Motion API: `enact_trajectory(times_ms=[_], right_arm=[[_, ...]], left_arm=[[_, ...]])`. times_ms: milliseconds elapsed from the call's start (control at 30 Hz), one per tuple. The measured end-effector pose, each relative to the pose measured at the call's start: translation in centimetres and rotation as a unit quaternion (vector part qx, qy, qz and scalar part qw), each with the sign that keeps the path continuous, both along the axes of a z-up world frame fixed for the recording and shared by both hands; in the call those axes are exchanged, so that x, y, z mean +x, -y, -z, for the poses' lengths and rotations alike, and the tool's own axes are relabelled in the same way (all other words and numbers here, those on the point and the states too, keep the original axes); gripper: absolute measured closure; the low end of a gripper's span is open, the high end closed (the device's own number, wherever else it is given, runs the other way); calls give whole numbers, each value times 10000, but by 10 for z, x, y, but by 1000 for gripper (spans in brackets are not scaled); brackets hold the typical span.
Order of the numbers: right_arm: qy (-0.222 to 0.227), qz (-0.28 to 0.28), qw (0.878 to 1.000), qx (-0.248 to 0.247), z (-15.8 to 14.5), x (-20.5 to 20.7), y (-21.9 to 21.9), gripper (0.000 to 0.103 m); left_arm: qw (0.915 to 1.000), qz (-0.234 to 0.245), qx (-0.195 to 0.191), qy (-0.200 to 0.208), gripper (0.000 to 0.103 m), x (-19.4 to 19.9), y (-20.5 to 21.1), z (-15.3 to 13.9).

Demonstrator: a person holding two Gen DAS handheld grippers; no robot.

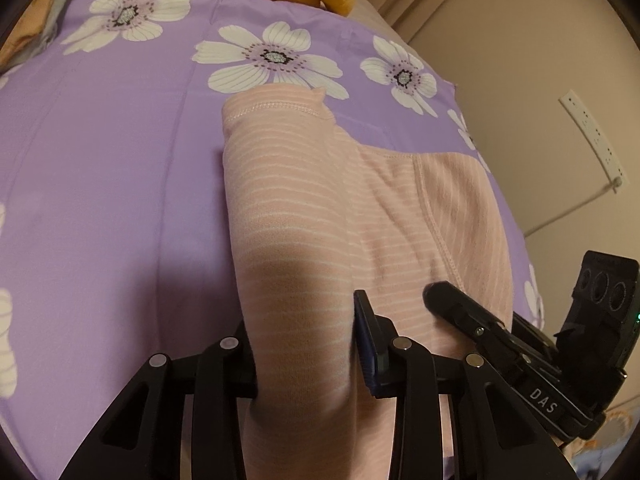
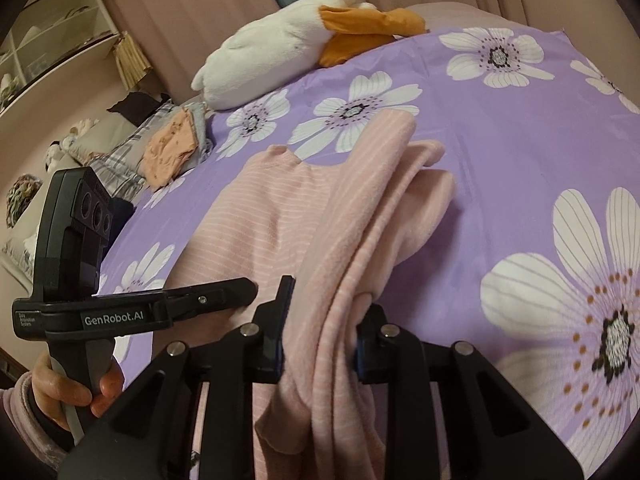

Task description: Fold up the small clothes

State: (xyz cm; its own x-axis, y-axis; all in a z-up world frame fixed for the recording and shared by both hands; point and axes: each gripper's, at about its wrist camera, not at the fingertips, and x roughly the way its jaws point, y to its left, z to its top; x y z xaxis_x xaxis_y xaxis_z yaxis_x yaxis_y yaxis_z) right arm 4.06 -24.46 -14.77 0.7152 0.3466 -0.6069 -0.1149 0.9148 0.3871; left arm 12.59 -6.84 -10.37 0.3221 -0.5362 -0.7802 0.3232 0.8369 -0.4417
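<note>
A small pink garment with thin white stripes (image 1: 296,208) lies on a purple flowered bedsheet (image 1: 104,168). My left gripper (image 1: 304,344) is shut on a fold of the garment near its close end. The right gripper shows at the right of the left wrist view (image 1: 500,332). In the right wrist view the same pink garment (image 2: 272,216) is bunched into folds, and my right gripper (image 2: 320,336) is shut on a thick bundle of it. The left gripper, held by a hand, shows at the left (image 2: 132,304).
A white and orange plush toy (image 2: 288,44) lies at the far edge of the bed. A folded orange cloth on grey plaid fabric (image 2: 168,148) sits beyond the bed's left side. Shelves (image 2: 52,36) stand at far left. A wall with a power strip (image 1: 592,136) is at right.
</note>
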Motion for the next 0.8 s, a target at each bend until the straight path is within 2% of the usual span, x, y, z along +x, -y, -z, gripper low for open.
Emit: enact_trajectory(times_ms=[467, 800], right_arm=[[323, -459, 9983, -132, -30, -45, -40, 78], [484, -788, 9954, -245, -45, -61, -69, 78]], left_arm=[[9991, -321, -68, 280, 69, -47, -35, -26], [9971, -615, -124, 427, 69, -72, -66, -40]])
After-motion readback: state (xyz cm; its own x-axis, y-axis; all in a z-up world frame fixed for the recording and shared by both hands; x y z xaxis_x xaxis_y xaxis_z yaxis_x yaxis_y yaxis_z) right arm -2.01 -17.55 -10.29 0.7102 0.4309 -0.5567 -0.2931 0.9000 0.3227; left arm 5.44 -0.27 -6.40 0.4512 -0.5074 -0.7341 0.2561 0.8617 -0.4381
